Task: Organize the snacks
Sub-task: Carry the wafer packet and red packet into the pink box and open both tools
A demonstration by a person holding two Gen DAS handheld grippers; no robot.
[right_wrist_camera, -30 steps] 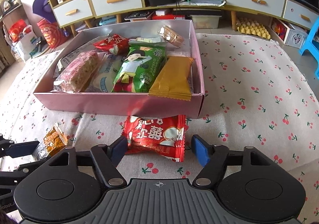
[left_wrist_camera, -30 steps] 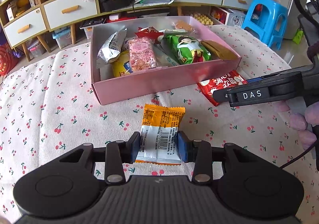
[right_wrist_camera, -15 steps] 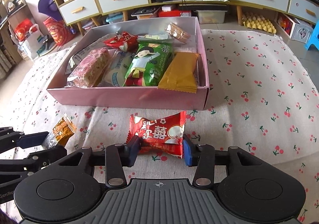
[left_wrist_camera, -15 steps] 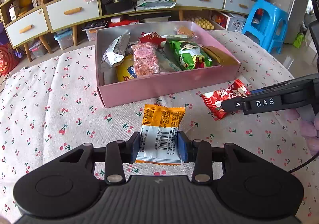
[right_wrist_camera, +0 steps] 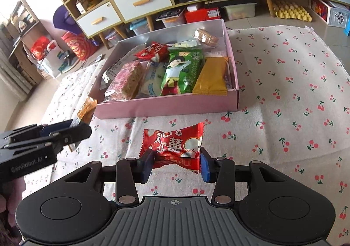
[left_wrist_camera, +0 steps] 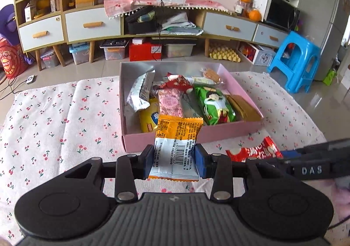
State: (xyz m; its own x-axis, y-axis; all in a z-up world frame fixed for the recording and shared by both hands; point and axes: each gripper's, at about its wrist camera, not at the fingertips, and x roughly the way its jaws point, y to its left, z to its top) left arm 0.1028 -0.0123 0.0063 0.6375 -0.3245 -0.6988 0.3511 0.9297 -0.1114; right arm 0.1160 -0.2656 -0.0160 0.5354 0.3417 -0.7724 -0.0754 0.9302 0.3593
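The orange snack packet (left_wrist_camera: pixel 177 136) sits clamped between the blue pads of the left tool (left_wrist_camera: pixel 174 161), its barcode side up, lifted clear of the cherry-print cloth (left_wrist_camera: pixel 65 119) and reaching over the near wall of the pink box (left_wrist_camera: pixel 229 131). The red snack packet (right_wrist_camera: pixel 175 145) is pinched between the pads of the right tool (right_wrist_camera: pixel 175 164), whose jaws have just been closing onto it; it too hangs above the cloth, short of the box's near wall. In the left wrist view the red packet shows at the right, beside the right tool's black finger marked "DAS".

Inside the box lie a green packet (right_wrist_camera: pixel 181 71) with a cartoon figure, a mustard-yellow packet (right_wrist_camera: pixel 213 77) against the right wall, a pink nougat-like bar (right_wrist_camera: pixel 126 80), a pale packet between them, a small red packet (right_wrist_camera: pixel 153 50) and a round wafer (right_wrist_camera: pixel 205 36) at the far end, and a silver packet (left_wrist_camera: pixel 140 90) leaning on the left wall.

Beyond the bench stand a low cabinet with white drawers (left_wrist_camera: pixel 91 25), storage bins beneath it, and a blue plastic stool (left_wrist_camera: pixel 295 60).
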